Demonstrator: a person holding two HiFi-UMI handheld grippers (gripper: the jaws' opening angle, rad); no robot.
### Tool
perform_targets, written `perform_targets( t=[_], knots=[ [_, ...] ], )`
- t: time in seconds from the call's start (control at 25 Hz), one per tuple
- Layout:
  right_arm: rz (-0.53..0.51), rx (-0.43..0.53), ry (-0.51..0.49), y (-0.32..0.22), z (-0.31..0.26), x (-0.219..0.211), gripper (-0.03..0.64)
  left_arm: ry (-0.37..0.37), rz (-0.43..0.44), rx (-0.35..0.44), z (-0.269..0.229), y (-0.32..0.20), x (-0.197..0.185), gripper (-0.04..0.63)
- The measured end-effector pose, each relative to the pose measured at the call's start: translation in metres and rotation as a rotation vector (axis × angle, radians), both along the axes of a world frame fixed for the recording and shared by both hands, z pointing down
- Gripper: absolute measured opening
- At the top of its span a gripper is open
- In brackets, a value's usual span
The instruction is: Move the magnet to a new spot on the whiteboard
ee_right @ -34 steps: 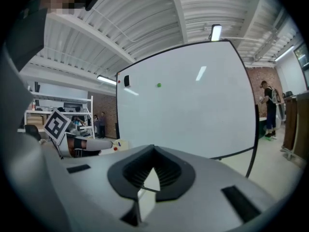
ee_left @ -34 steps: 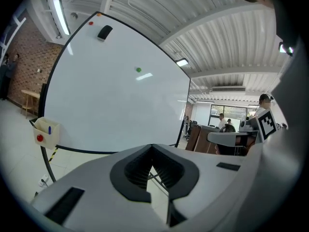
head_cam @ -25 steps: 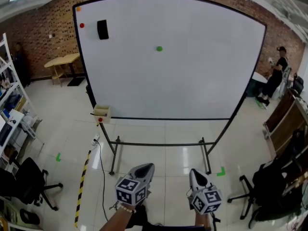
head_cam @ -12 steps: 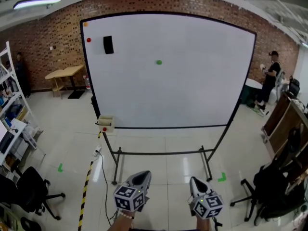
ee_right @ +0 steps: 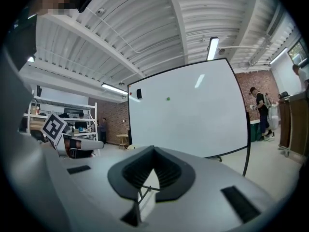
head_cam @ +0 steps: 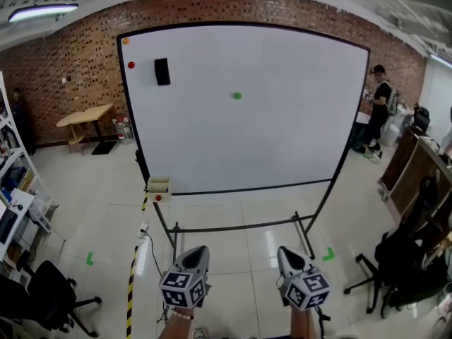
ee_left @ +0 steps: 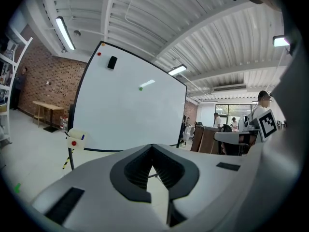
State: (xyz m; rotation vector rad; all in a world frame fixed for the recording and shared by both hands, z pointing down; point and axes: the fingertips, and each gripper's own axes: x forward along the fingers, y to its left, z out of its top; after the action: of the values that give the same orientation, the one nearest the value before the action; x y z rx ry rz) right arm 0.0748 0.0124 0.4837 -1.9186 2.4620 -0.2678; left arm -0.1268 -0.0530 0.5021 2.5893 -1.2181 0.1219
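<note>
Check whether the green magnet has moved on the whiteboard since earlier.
No. The green magnet keeps its place right of and slightly below the black eraser; only the view shifted.

Sm round green magnet (head_cam: pixel 236 95), stuck upper-mid on upright whiteboard (head_cam: pixel 282 140)

Bystander (head_cam: pixel 380 108) perhaps nearer whiteboard (head_cam: pixel 282 133)

Brick-walled workroom over a glossy tiled floor (head_cam: pixel 233 221).
A wooden table (head_cam: pixel 85 117) stands by the brick wall (head_cam: pixel 63 62) at left, a black office chair (head_cam: pixel 44 296) sits in the floor's near-left corner, and a light tube (head_cam: pixel 42 11) glows overhead.
</note>
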Motion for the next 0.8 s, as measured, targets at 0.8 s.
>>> perform_targets(
  t=[0.8],
  knots=[
    [0.035,-0.026,0.033,0.006,0.0,-0.038,0.011,0.028,0.033,0.01,-0.002,0.001,-0.022,0.0]
  ],
)
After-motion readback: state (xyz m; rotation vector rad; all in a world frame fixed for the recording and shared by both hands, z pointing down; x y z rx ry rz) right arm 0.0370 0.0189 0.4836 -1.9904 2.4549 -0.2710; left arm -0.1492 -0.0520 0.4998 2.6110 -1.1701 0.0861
